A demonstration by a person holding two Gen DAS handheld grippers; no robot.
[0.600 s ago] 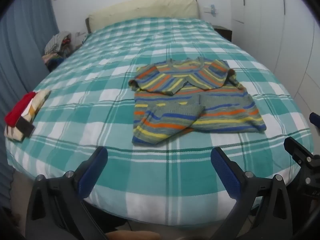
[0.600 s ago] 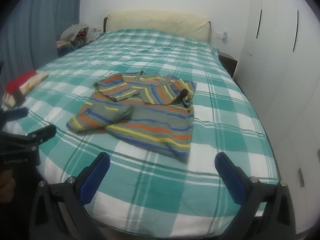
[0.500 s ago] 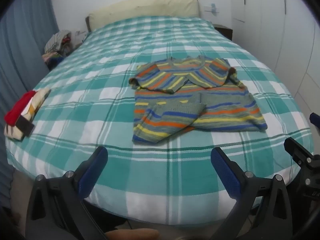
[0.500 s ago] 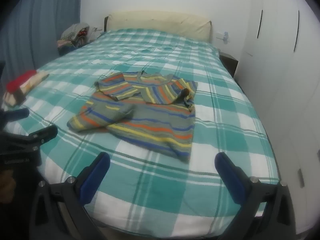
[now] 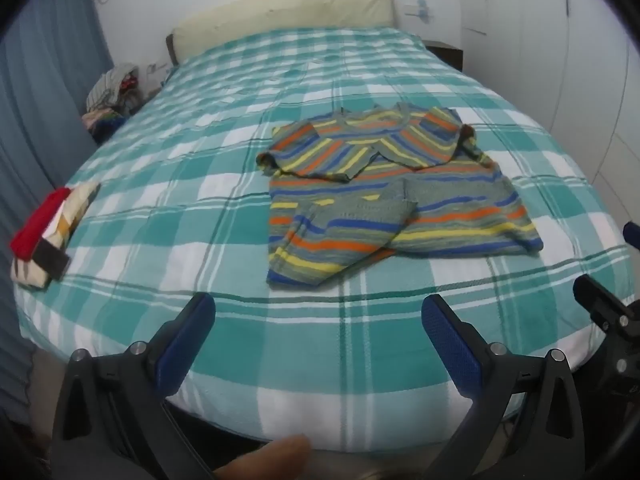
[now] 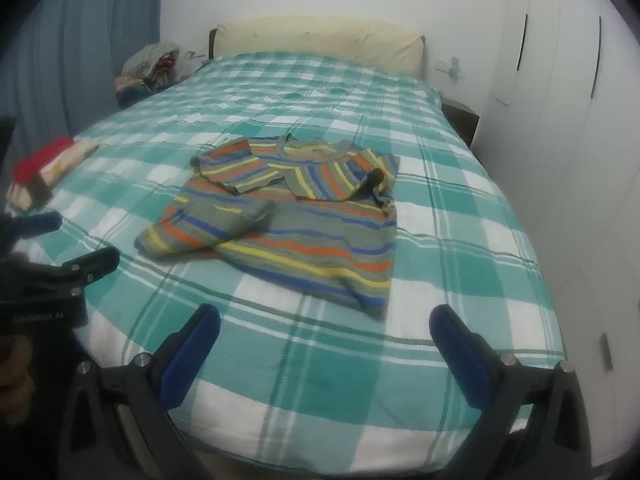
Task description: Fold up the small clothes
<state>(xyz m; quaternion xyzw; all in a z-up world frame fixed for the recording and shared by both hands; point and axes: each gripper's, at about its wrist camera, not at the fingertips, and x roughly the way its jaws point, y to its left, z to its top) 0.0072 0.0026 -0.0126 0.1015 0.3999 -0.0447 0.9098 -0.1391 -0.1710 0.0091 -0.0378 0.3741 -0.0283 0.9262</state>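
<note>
Left wrist view: folded red-and-cream clothes (image 5: 44, 236) sit at the bed's (image 5: 224, 332) left edge, the striped sweater (image 5: 384, 200) lies mid-bed with sleeves folded in, and both the left gripper (image 5: 318, 316) and right gripper (image 6: 324, 326) hover with jaws apart, empty.

Your sweater (image 5: 392, 196) lies mid-bed (image 5: 224, 128), the folded stack (image 5: 48, 236) far left at the edge, the pillow (image 5: 280, 16) behind both.
</note>
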